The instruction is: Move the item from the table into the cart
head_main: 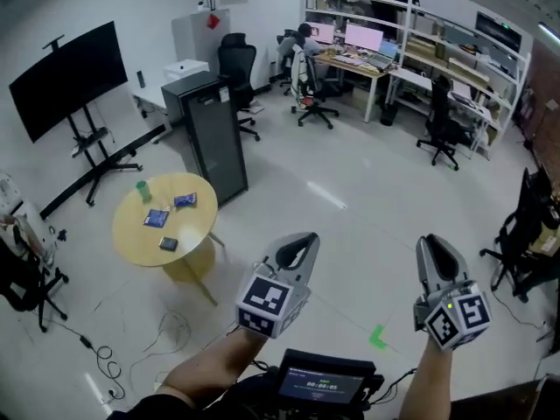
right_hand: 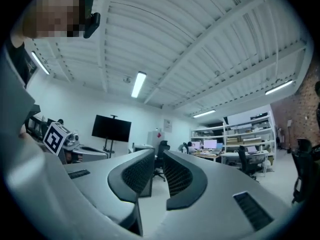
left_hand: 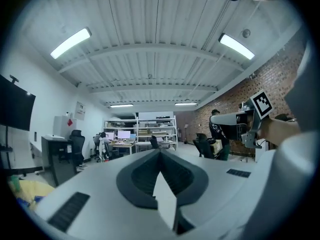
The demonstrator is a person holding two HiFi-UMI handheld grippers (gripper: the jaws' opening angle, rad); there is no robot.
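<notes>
A round yellow table (head_main: 198, 227) stands at the left of the head view. On it are a green cup (head_main: 143, 191), two blue packets (head_main: 156, 218) (head_main: 185, 200) and a small dark item (head_main: 168, 244). Both grippers are raised over the bare floor, well right of the table. My left gripper (head_main: 302, 239) (left_hand: 160, 151) is shut, its tips touching with nothing between them. My right gripper (head_main: 435, 243) (right_hand: 157, 154) shows a narrow gap between its jaws, and nothing is in it. I cannot make out a cart for certain.
A black cabinet (head_main: 214, 138) stands behind the table, and a TV on a wheeled stand (head_main: 66, 77) is at far left. A white rack (head_main: 17, 226) sits at the left edge. Cables (head_main: 105, 357) lie on the floor near the table. Desks and office chairs (head_main: 311, 86) fill the back.
</notes>
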